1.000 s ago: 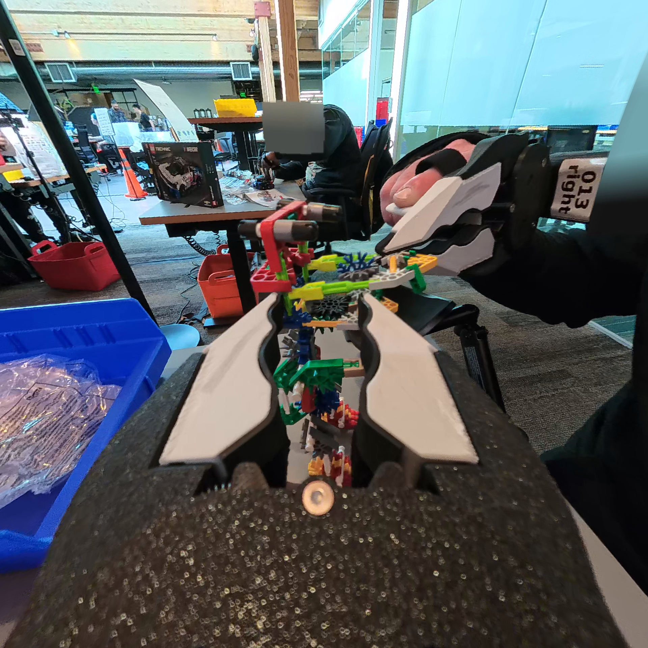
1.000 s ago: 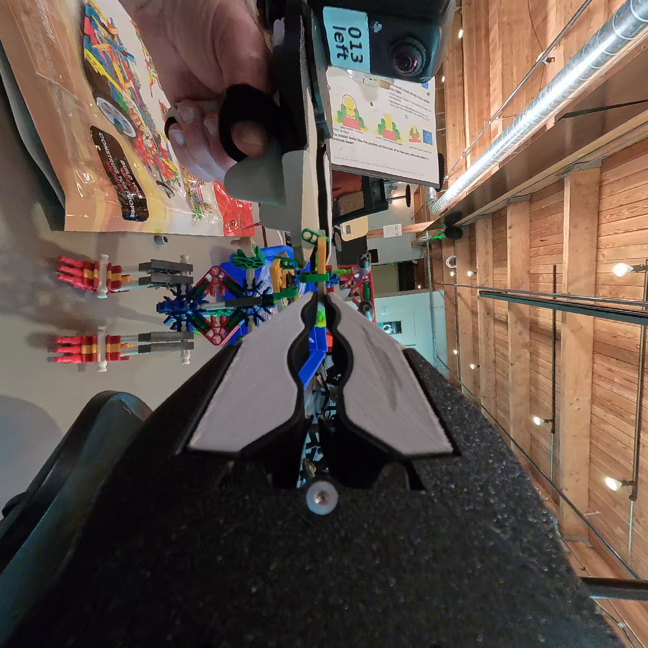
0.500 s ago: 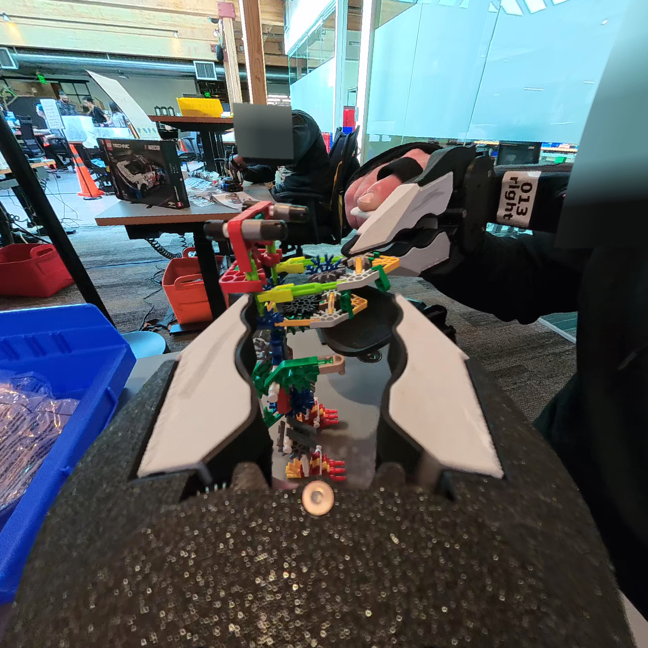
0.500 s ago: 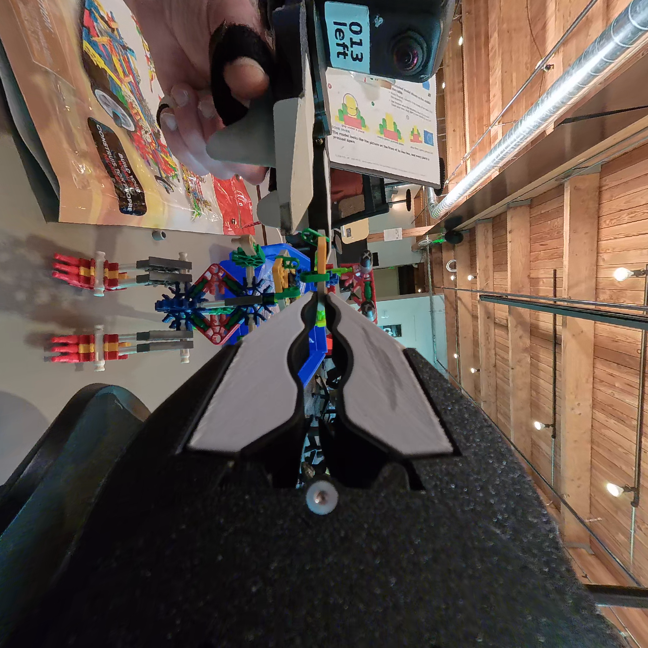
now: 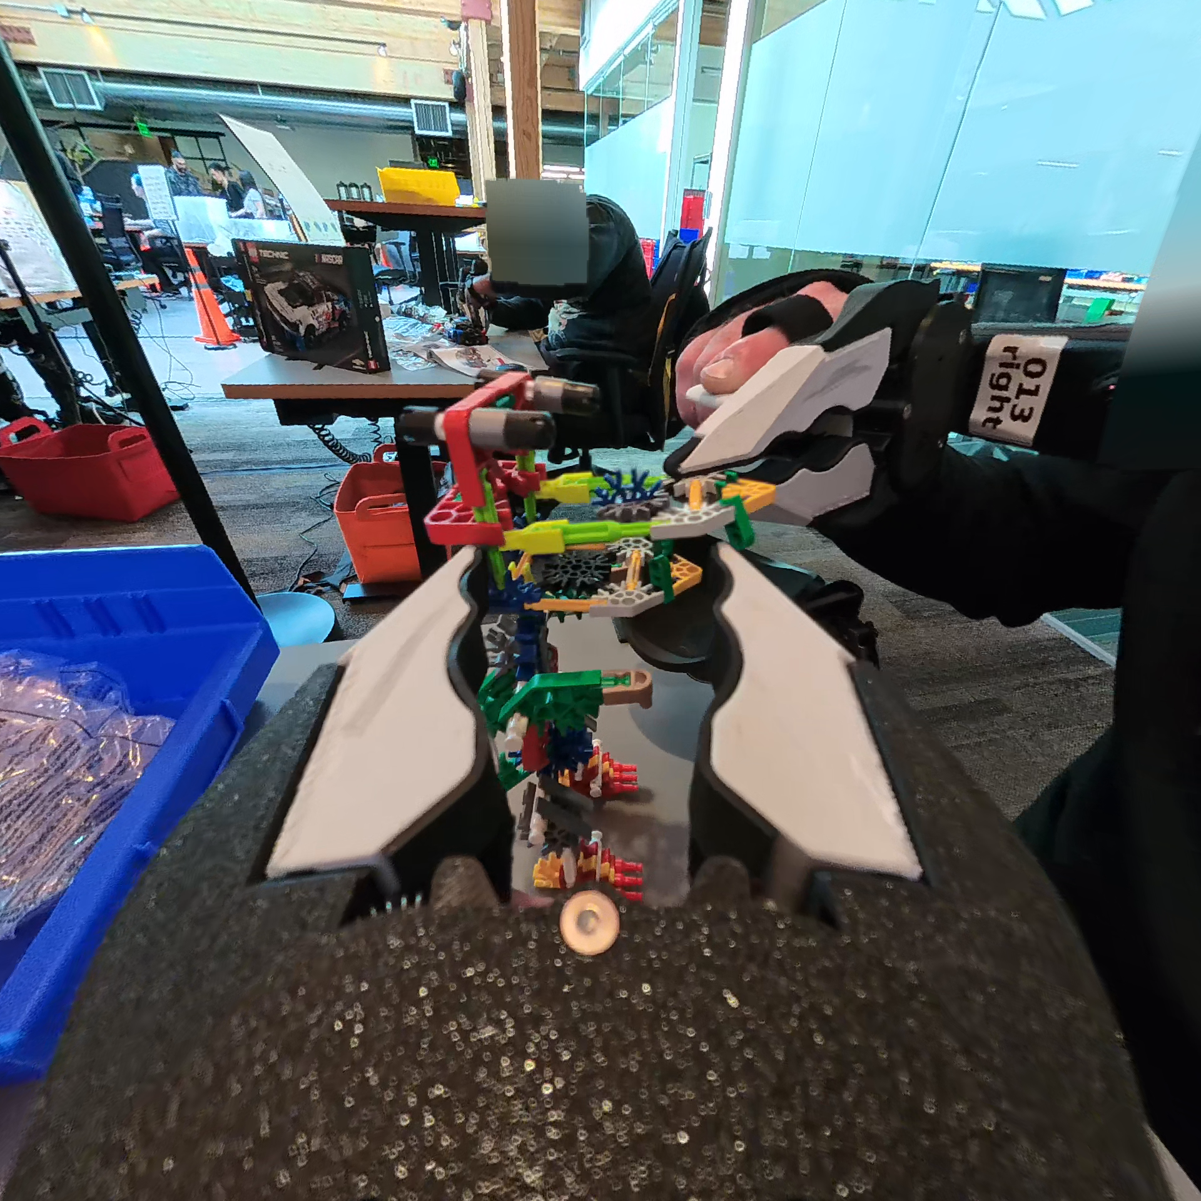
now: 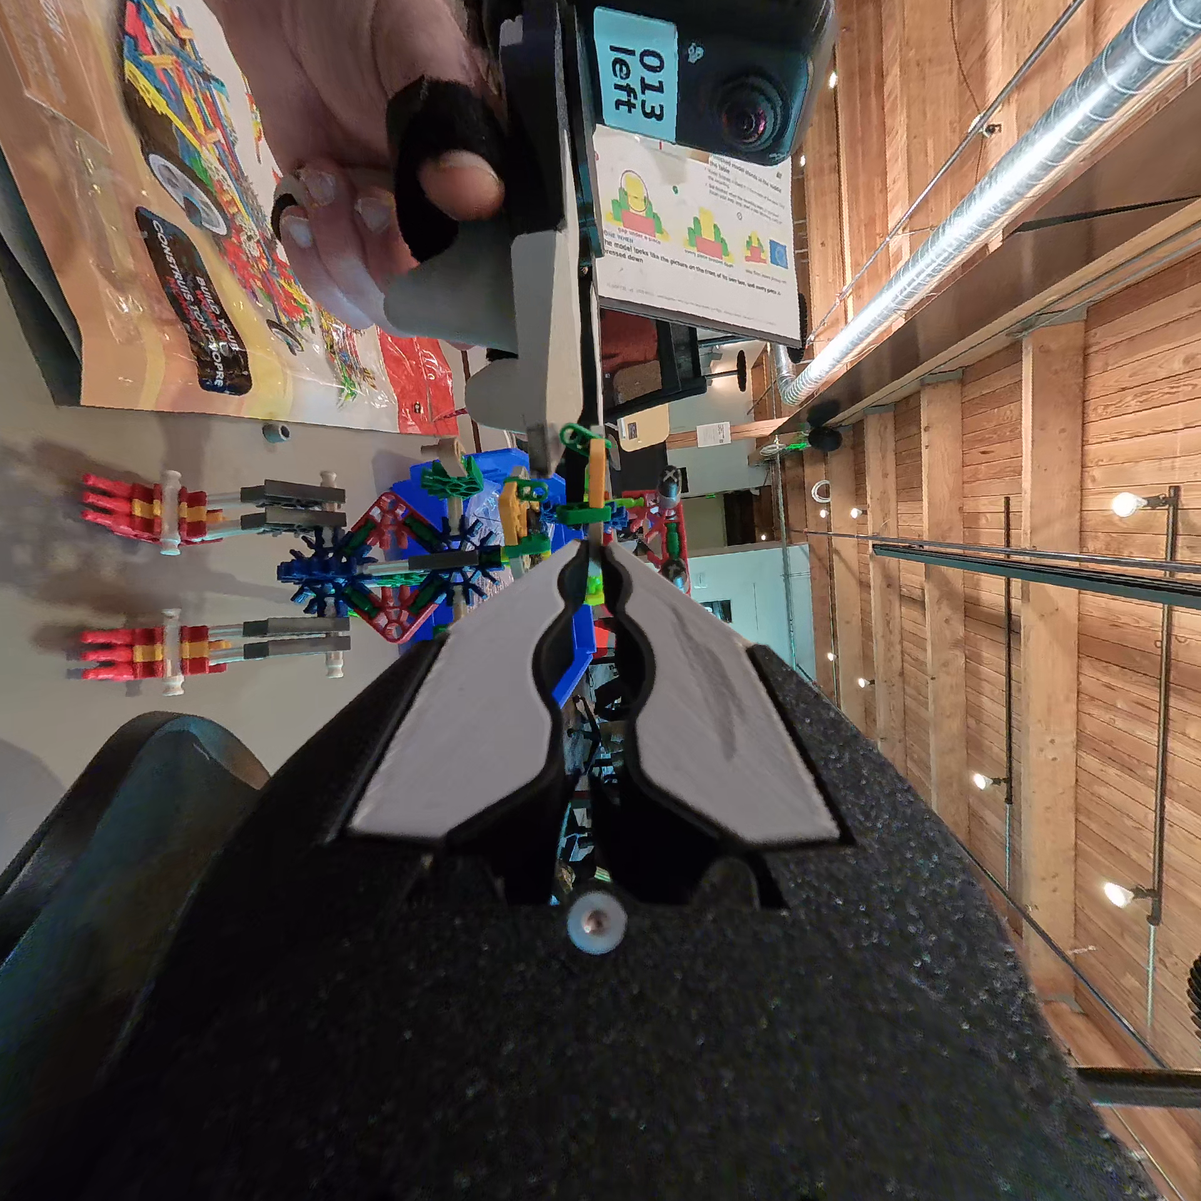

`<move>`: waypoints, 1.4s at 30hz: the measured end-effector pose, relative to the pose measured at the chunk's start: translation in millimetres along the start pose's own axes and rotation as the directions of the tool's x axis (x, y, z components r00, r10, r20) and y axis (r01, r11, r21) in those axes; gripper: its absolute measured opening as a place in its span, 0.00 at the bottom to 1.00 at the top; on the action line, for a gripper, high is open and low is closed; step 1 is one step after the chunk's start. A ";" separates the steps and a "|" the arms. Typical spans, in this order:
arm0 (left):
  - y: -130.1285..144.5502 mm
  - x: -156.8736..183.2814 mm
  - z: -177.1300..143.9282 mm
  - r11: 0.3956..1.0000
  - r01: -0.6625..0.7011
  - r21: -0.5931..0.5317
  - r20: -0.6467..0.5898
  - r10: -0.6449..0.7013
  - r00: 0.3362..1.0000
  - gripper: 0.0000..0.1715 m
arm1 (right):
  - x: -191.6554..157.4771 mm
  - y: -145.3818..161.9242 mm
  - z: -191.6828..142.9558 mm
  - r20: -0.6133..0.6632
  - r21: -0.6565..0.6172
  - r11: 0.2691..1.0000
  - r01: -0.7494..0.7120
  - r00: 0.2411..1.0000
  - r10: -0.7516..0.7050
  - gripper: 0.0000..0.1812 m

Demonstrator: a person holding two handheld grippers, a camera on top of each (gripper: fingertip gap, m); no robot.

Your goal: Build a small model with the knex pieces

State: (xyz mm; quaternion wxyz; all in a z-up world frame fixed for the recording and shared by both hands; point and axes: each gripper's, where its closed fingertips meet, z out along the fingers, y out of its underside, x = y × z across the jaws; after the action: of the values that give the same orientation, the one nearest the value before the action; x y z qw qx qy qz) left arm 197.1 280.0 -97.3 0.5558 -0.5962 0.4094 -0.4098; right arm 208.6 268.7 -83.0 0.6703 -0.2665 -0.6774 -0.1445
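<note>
A toy model of coloured rods and connectors (image 5: 559, 572) stands upright on the grey table (image 5: 656, 734), with two red and yellow feet (image 6: 162, 513). My left gripper (image 5: 594, 572) is open, with its fingers on either side of the model's middle and apart from it. It also shows in the right wrist view (image 6: 552, 416), edge-on above the model. My right gripper (image 6: 593, 552) is shut on a thin flat piece at the model's upper side arm. It shows in the left wrist view (image 5: 708, 481) at the upper right, clamped on the white and orange end.
A blue bin (image 5: 162, 624) with a clear plastic bag stands at the left. A printed toy package (image 6: 195, 227) and an instruction sheet (image 6: 702, 227) lie beyond the model. A black rounded object (image 5: 676, 637) sits behind it. A small grey piece (image 6: 276, 432) lies loose. The tips of both grippers are at nearly the same place.
My left gripper's fingers have spread apart and let go of the model's middle. My right gripper has stayed shut on the upper arm.
</note>
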 end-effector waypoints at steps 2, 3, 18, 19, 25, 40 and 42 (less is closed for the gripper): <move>-0.7 -2.3 -0.1 1.000 0.012 0.008 0.008 -0.012 1.000 0.34 | -0.7 -1.0 -0.2 0.006 0.007 1.000 0.001 1.000 -0.001 0.01; -0.8 -3.0 -0.3 1.000 0.012 0.012 0.011 -0.012 1.000 0.33 | -1.3 -0.6 0.0 0.009 0.006 1.000 0.000 1.000 0.000 0.00; -1.6 -6.8 1.3 0.999 0.009 0.044 0.034 -0.011 0.999 0.27 | -1.7 2.9 0.1 0.016 0.012 1.000 -0.003 1.000 0.003 0.01; -1.6 -7.3 1.5 0.999 0.007 0.046 0.039 -0.009 0.999 0.26 | -1.7 2.7 0.0 0.016 0.014 1.000 -0.003 1.000 0.003 0.01; -1.4 -12.9 1.5 0.999 -0.008 0.040 0.096 0.004 0.995 0.20 | -1.1 7.9 0.1 0.016 0.009 1.000 -0.011 1.000 0.011 0.01; 0.5 -8.7 -7.2 0.999 -0.043 -0.024 0.247 0.048 0.968 0.19 | -4.0 19.1 2.4 0.007 0.039 0.999 0.004 1.000 -0.004 0.01; 0.6 -7.9 -8.4 0.999 -0.041 -0.026 0.256 0.047 0.966 0.19 | -4.8 20.5 2.9 0.004 0.041 0.999 0.004 1.000 -0.004 0.01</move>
State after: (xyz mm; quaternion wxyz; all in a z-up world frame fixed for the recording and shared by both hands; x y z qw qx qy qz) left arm 186.6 284.7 -97.8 0.6070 -0.6406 0.3514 -0.3126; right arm 217.4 286.2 -91.2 0.6741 -0.2515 -0.6820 -0.1313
